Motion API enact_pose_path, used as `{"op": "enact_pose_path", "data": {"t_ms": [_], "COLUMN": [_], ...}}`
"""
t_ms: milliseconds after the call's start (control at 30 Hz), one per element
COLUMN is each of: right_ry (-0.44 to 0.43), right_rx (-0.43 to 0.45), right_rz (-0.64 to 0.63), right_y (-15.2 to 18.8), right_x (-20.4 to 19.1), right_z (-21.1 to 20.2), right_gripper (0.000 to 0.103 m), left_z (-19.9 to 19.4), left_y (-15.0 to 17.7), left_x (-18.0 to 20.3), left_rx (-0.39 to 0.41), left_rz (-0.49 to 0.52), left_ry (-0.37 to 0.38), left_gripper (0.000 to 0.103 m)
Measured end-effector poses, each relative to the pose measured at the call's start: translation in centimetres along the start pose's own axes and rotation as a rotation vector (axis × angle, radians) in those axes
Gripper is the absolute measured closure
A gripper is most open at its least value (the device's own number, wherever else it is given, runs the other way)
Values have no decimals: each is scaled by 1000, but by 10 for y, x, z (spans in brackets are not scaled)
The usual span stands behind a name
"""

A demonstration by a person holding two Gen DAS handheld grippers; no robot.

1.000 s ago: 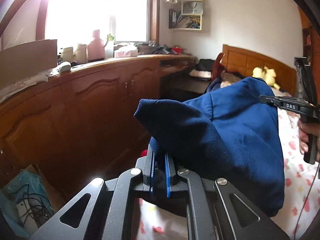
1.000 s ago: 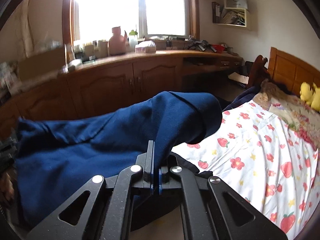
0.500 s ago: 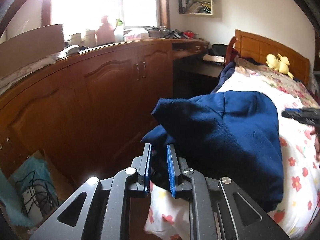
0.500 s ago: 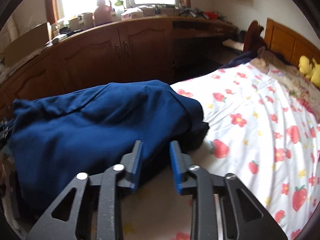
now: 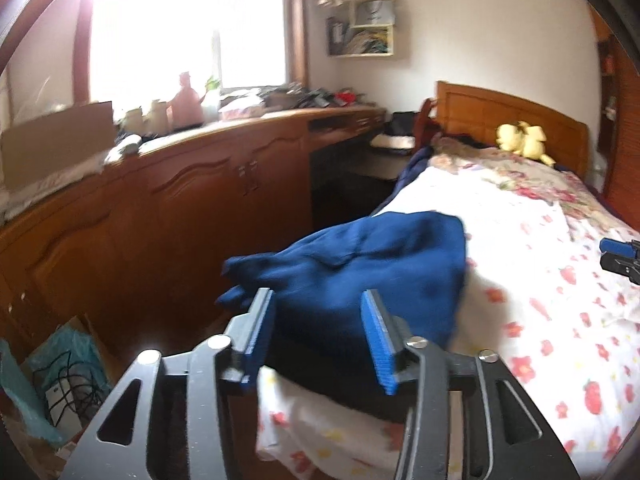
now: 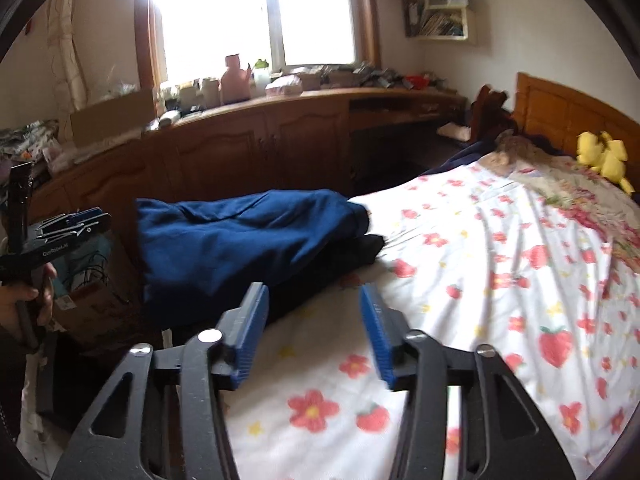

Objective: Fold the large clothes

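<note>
- Bedroom: bed (image 6: 500, 248) with white strawberry-and-flower sheet, wooden cabinets (image 5: 192, 208) along the window wall beside it.
- Left gripper (image 5: 316, 334): jaws spread wide, nothing between them; pads just short of the near edge of the navy garment (image 5: 360, 280).
- Right gripper (image 6: 312, 330): jaws likewise spread and empty, over bare sheet, garment (image 6: 248, 240) just ahead and to its left.
- Garment: folded bundle lying on the bed's cabinet-side edge, long axis running roughly across the bed; darker layer shows under it.
- Around the garment: open box with cables (image 5: 68, 376) on the floor beside the bed, yellow plush toy (image 6: 602, 156) at the headboard, well apart.
- Left gripper's handle held in a hand (image 6: 28, 300), seen at the right view's left edge.
</note>
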State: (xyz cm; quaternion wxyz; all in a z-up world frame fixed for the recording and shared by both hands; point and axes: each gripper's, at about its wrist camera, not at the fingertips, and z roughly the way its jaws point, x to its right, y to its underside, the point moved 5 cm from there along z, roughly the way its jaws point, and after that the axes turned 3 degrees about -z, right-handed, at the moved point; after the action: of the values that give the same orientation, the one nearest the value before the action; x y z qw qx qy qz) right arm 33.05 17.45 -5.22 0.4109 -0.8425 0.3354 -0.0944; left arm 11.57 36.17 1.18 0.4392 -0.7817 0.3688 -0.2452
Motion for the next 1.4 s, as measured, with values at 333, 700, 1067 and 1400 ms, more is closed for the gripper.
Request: {"op": "enact_pose_path", "data": {"t_ms": [333,700,1067,1400], "right_ry": [157,382,588,693], "right_rx": [88,105,207,219], "right_rz": [69,167,325,397], "right_y": [35,119,171,214], "right_x": [46,77,87,93], "right_z": [-134,-247,-355,-403], "right_gripper": [19,19,19,19], "left_z": [-72,-137,-190,-192], "left_y": [-11,28,73,83], "left_x": [103,231,316,333], "left_rx": [125,115,77,0], "left_rz": [98,214,267,296], "left_ry": [138,393,595,651], "left_gripper": [11,9,9,9]}}
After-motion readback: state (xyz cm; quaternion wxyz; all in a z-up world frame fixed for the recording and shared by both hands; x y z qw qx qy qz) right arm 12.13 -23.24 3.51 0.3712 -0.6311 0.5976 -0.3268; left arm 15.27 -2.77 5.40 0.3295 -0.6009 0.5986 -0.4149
